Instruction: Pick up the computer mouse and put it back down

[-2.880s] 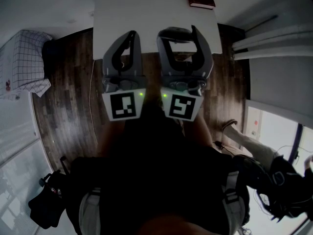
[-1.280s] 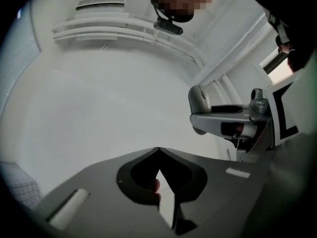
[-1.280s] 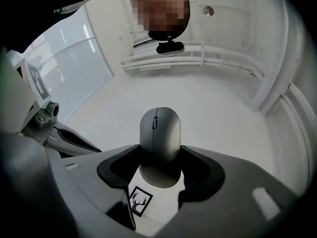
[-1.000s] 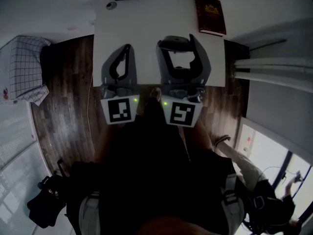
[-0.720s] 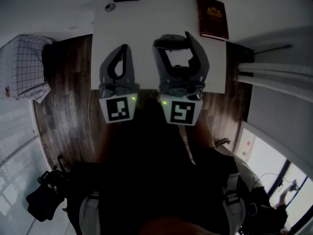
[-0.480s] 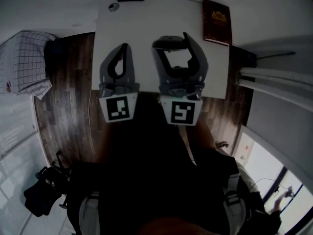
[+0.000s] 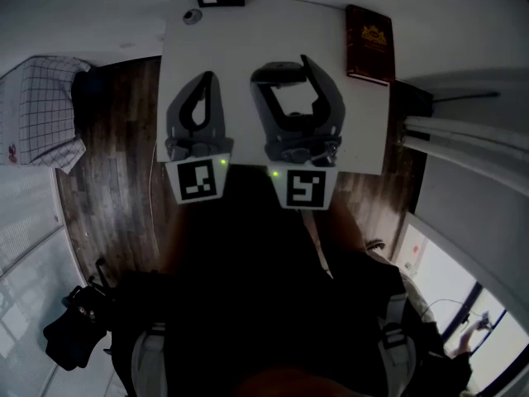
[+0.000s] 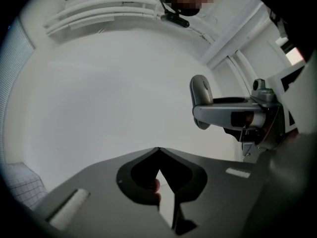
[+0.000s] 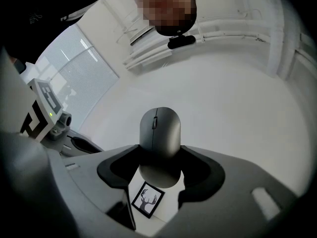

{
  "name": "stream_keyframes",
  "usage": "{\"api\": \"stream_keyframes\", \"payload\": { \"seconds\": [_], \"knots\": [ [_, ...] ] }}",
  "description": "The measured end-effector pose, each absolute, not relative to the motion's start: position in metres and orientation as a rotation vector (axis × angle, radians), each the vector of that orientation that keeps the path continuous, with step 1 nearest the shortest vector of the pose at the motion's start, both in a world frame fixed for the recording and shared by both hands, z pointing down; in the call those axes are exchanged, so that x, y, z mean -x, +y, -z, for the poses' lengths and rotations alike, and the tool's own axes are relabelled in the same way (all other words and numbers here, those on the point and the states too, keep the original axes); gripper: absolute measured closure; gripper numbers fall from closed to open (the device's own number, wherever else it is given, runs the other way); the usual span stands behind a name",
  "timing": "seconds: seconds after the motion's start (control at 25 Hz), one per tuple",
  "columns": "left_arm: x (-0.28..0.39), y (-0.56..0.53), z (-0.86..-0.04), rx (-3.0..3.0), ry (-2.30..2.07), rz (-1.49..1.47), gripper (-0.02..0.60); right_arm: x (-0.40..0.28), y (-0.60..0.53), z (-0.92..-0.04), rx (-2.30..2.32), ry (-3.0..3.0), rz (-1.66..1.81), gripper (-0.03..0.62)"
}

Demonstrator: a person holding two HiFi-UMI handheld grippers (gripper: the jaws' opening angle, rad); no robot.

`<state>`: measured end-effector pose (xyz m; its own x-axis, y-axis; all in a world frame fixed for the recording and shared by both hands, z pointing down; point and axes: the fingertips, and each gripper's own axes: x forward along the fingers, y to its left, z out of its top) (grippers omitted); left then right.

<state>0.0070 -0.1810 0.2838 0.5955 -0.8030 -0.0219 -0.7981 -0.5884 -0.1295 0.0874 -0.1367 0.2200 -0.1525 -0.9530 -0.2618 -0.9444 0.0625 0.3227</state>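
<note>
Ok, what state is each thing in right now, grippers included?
Right gripper: shut on the mouse.
Left gripper: shut, empty.
Mouse: clamped by its sides, off the table.
Book: closed, flat on the table.

Computer mouse (image 9: 159, 130): matt dark-grey plastic. Surface (image 7: 240, 35): smooth matt white. Floor (image 7: 116, 139) beside surface: dark grained wood planks. Cloth (image 7: 37, 110) left of surface: checked.

The left tongs (image 8: 158, 151) meet tip to tip, empty, beside the right tongs (image 8: 201, 109) clamping the computer mouse (image 8: 199, 89).
</note>
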Motion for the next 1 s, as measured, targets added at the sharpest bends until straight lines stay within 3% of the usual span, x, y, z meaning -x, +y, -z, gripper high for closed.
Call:
{"api": "stream_keyframes", "payload": {
  "seconds": [0.52, 1.0],
  "knots": [
    [-0.001, -0.226, -0.305, 2.75, 1.324, 0.113, 0.583, -0.079, -0.19, -0.242, -2.006, -2.301, 0.562, 0.322],
    [0.017, -0.249, -0.341, 2.776, 1.344, 0.221, 0.583, -0.087, -0.224, -0.322, -2.019, -2.275, 0.351, 0.321]
  ]
}}
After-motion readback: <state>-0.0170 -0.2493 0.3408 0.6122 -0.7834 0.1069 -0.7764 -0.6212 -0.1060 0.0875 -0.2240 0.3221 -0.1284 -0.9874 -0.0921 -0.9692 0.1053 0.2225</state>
